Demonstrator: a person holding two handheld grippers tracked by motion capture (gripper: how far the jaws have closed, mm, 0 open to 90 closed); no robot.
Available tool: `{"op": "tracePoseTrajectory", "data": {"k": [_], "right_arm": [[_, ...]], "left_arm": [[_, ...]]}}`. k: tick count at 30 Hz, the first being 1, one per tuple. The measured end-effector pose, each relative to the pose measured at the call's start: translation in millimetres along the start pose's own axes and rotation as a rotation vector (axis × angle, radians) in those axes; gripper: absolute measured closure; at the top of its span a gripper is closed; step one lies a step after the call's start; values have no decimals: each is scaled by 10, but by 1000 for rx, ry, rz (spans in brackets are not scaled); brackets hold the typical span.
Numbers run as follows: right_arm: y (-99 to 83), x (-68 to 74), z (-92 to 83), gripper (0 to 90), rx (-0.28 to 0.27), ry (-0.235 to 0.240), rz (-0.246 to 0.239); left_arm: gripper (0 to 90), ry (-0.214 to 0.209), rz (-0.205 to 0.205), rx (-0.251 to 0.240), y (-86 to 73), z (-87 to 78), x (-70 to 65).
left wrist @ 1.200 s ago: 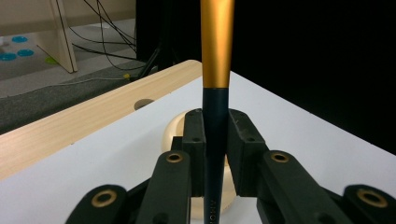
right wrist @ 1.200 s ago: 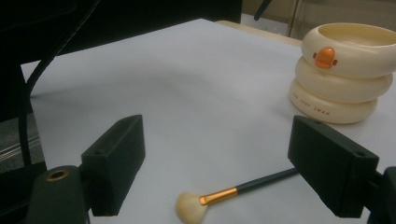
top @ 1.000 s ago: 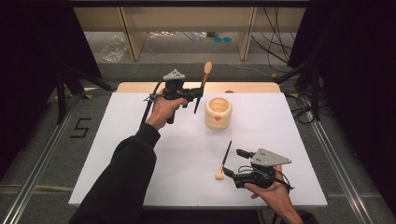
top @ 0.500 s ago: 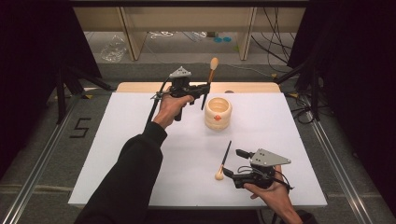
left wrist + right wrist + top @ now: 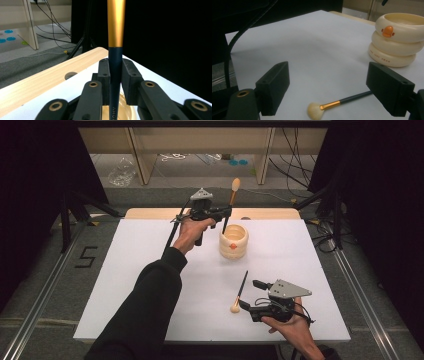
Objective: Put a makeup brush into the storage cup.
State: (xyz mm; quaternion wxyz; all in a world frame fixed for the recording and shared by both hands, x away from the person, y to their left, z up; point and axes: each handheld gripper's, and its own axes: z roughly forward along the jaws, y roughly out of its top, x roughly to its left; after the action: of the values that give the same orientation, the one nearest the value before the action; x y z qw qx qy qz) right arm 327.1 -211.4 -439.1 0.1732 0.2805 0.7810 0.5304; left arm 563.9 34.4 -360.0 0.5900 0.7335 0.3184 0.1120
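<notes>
The left hand-held gripper (image 5: 223, 213) is clamping a makeup brush (image 5: 231, 200) upright above the duck-faced holder (image 5: 233, 241), probably for dropping in; the right hand-held gripper (image 5: 248, 294) is resting wide open beside a second brush (image 5: 239, 295) on the worktop (image 5: 135, 285).

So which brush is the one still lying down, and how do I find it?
Look at the white table top and find the cream ringed pot with the orange beak. Nearer the person, in front of the open right gripper, lies a makeup brush flat on the table. The other brush is held upright in the left gripper; this one lies untouched.
</notes>
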Motion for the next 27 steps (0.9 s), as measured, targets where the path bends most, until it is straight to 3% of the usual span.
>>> {"op": "tracePoseTrajectory", "data": {"k": [10, 21, 24, 27], "right_arm": [[-1, 1, -7, 198, 0, 2, 1], [-7, 7, 14, 198, -22, 5, -3], [-7, 7, 13, 198, -15, 6, 2], [-5, 10, 16, 198, -18, 9, -2]], "left_arm": [[785, -11, -6, -1, -27, 167, -43], [784, 4, 10, -8, -21, 172, -50], [784, 1, -1, -24, -11, 167, -50], [784, 16, 18, -4, -40, 198, -51]]}}
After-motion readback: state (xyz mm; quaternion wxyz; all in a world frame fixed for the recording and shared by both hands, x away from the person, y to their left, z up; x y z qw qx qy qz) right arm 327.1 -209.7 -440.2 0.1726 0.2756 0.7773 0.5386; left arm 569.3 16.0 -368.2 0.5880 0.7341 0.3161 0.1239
